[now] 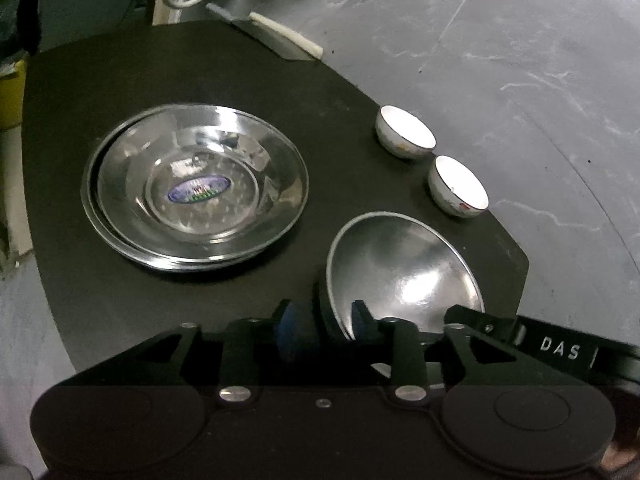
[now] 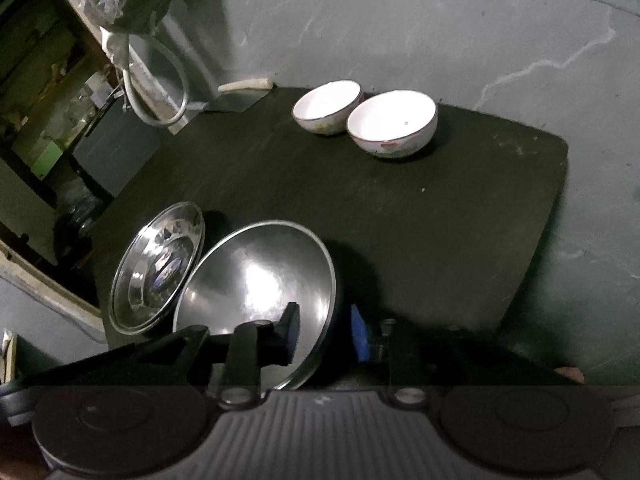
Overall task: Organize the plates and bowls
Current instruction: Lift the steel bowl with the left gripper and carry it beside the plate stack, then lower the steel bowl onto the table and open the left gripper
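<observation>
Left gripper (image 1: 326, 320): its two fingers sit close together, one on each side of the near rim of the steel bowl (image 1: 404, 272), pinching that rim; the blue pad lies outside the wall, the other finger inside.
Right gripper (image 2: 326, 330): its fingers straddle the same bowl's rim (image 2: 260, 284), black finger inside, blue-padded finger outside; a dark gap shows between the blue pad and the wall, so whether it truly grips cannot be told.
Steel bowl: plain, matte inside, tilted in the right wrist view; it sits at the near edge of the table, just beside the plates.
Steel plates (image 1: 196, 192): two shiny plates nested one in the other, an oval blue label at the centre of the upper one; they rest on the table, left of the bowl.
White bowls: two small ones, a nearer (image 1: 458, 186) and a farther (image 1: 405, 132), stand upright side by side near the table's far right edge, well apart from the grippers.
Table (image 1: 120, 288): dark, matte top.
Floor (image 1: 520, 60): grey with pale streaks.
</observation>
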